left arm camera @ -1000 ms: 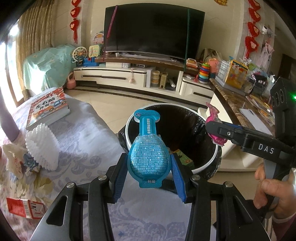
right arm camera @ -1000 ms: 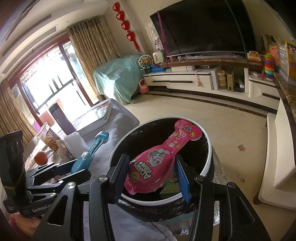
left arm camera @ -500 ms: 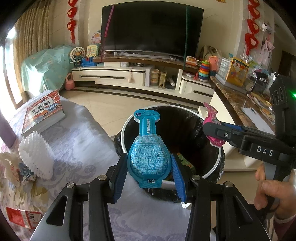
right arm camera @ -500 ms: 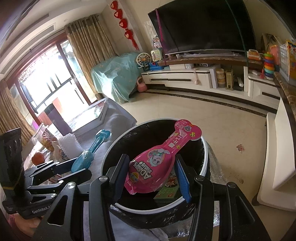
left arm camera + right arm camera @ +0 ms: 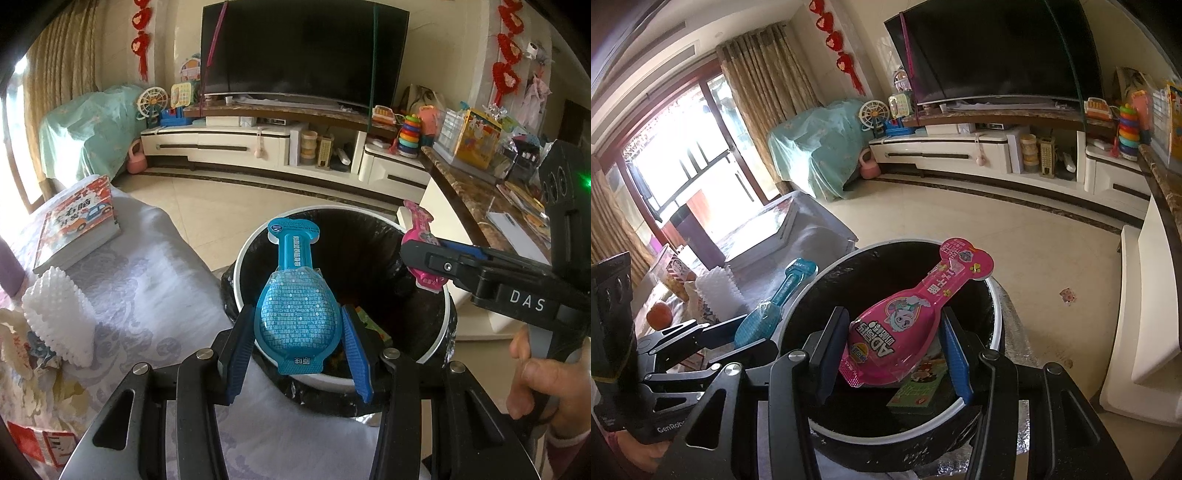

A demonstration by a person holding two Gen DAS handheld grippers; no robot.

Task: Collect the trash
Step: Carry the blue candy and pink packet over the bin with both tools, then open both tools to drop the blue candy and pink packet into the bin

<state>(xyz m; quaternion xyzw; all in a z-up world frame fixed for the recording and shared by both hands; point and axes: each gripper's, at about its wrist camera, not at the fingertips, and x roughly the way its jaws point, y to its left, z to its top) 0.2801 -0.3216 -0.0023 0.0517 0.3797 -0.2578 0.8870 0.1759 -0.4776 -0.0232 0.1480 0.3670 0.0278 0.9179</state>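
My left gripper (image 5: 297, 354) is shut on a blue spoon-shaped snack pack (image 5: 295, 295), held over the near rim of a round trash bin (image 5: 243, 258) lined with a black bag. My right gripper (image 5: 894, 354) is shut on a pink pack of the same shape (image 5: 916, 317), held above the bin's opening (image 5: 886, 273). From the left wrist view the pink pack (image 5: 419, 229) sticks out of the right gripper (image 5: 424, 258) at the bin's right rim. The right wrist view shows the blue pack (image 5: 775, 306) at the bin's left edge. A green box (image 5: 919, 387) lies inside the bin.
A grey patterned cloth (image 5: 155, 280) covers the table left of the bin, with a book (image 5: 77, 221), a white ridged paper cup stack (image 5: 59, 317) and crumpled wrappers (image 5: 22, 339). A hand (image 5: 539, 376) grips the right tool. A TV cabinet (image 5: 258, 147) lines the far wall.
The left gripper has moved a little toward the bin with the blue pack, so the bin looks nearer and more central. The right gripper with the pink pack has stayed nearly still.
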